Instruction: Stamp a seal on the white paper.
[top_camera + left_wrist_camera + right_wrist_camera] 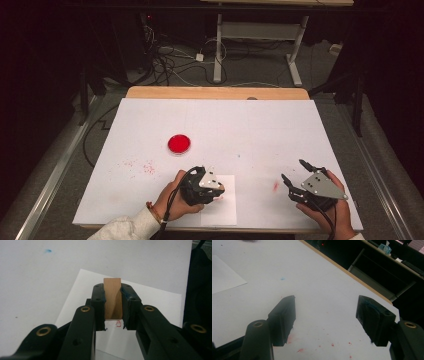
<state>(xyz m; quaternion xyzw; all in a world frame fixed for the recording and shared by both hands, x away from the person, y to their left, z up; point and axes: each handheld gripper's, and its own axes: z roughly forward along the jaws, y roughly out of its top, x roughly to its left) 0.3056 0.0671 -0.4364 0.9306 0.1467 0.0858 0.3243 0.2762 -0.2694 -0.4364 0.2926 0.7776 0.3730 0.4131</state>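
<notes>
My left hand-held gripper [113,302] is clenched on a small wooden block [113,298], holding it upright over a sheet of paper [155,302] near the front edge of the desk [250,125]. My right hand-held gripper [325,320] sits released, nothing between its jaws, over red specks. A red dish [179,143] lies farther back.

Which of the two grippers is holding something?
The left gripper is. Its jaws are shut on a small wooden block above a sheet of white paper. The right gripper has its jaws open with nothing between them.
</notes>
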